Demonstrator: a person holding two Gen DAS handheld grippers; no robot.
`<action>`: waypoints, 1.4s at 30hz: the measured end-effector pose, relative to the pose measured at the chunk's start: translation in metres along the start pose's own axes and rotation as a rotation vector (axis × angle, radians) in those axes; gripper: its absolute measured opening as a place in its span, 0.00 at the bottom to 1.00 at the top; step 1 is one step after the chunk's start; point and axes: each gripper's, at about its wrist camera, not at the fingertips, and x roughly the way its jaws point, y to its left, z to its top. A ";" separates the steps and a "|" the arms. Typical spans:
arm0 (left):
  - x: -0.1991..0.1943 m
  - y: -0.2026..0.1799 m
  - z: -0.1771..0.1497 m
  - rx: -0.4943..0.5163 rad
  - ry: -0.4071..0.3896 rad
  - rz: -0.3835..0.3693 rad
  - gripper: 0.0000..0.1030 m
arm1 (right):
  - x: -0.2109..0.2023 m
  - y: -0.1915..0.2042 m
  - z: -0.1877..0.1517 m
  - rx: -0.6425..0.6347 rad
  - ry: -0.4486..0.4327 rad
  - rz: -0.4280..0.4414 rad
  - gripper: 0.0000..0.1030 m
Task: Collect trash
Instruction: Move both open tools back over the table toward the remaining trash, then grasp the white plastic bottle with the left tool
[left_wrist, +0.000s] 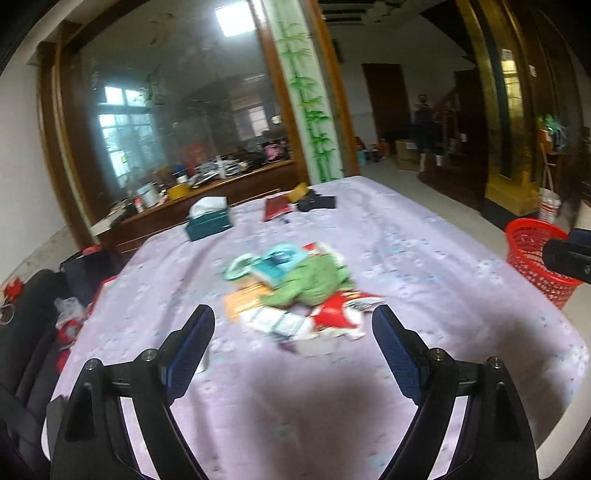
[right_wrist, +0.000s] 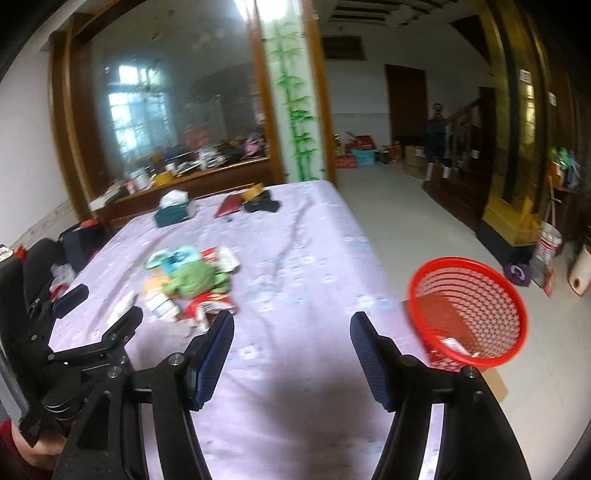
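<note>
A blurred pile of trash (left_wrist: 295, 288) lies in the middle of a table under a lilac cloth (left_wrist: 406, 240): green crumpled wrap, red-and-white packets, teal and orange wrappers. My left gripper (left_wrist: 293, 312) hovers over the near side of the pile, open, with nothing between its blue pads. My right gripper (right_wrist: 292, 316) is open and empty over bare cloth (right_wrist: 295, 240), with the pile (right_wrist: 188, 280) to its left. The left gripper (right_wrist: 105, 302) also shows at the left of the right wrist view. A red mesh basket (right_wrist: 469, 314) stands on the floor right of the table, with a wrapper (right_wrist: 456, 345) inside.
At the table's far end are a teal tissue box (left_wrist: 208, 219), a red booklet (left_wrist: 276, 207) and a black item (left_wrist: 317, 202). Dark chairs (left_wrist: 29, 314) crowd the left side. The red basket (left_wrist: 535, 254) sits off the table's right edge, on pale floor (right_wrist: 406, 206).
</note>
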 end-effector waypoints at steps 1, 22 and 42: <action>-0.001 0.006 -0.002 -0.008 0.002 0.006 0.84 | 0.002 0.009 -0.001 -0.011 0.008 0.013 0.68; 0.042 0.072 -0.029 -0.138 0.126 0.028 0.84 | 0.043 0.071 -0.003 -0.132 0.096 0.056 0.71; 0.092 0.175 -0.044 -0.473 0.274 -0.164 0.79 | 0.064 0.083 -0.004 -0.147 0.133 0.077 0.71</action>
